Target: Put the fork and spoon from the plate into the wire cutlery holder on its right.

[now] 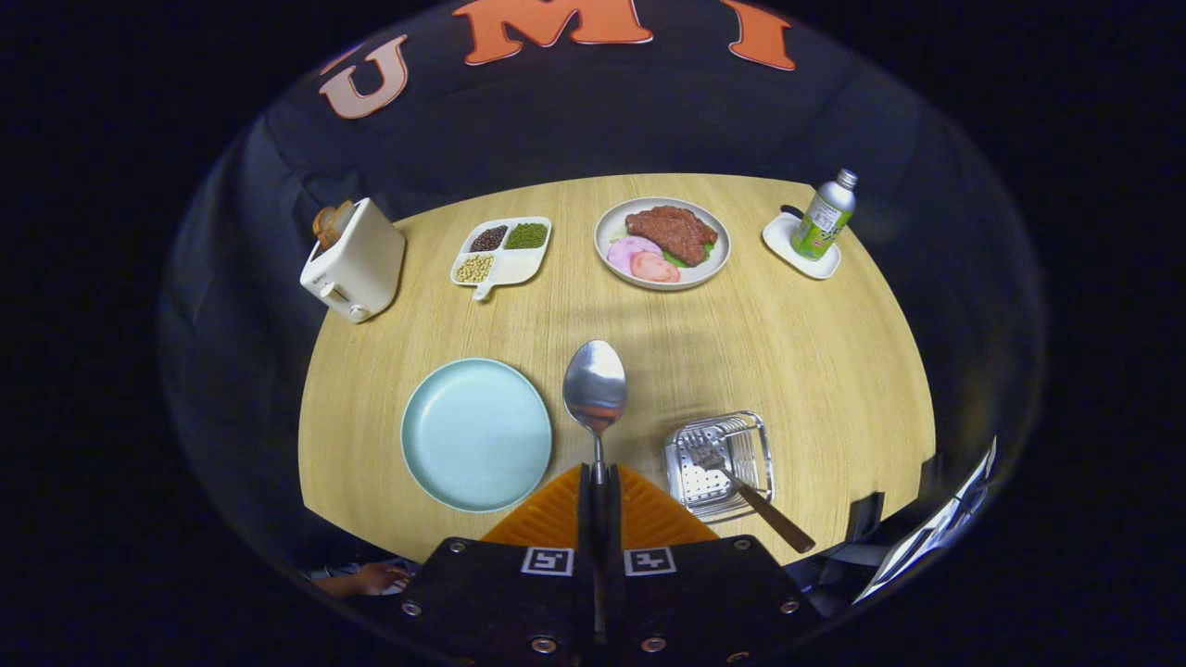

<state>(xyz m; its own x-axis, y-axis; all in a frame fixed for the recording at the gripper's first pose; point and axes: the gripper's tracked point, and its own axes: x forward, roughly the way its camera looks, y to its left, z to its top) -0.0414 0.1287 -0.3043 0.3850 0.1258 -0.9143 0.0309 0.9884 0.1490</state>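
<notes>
While the gripper [599, 482] pinches one spoon [595, 389] by its handle, bowl pointing far, the blue plate [475, 434] at near left lies bare. One fork [741, 486] leans in the wire holder [720, 461] at near right. Farther off, one divided tray [501, 252] holds three kinds of beans, and one plate [662, 243] holds meat.

I have the gripper [598, 482] raised above the counter [815, 371], its fingers [556, 509] pressed together on the spoon [595, 389] handle, pointing forward.
</notes>
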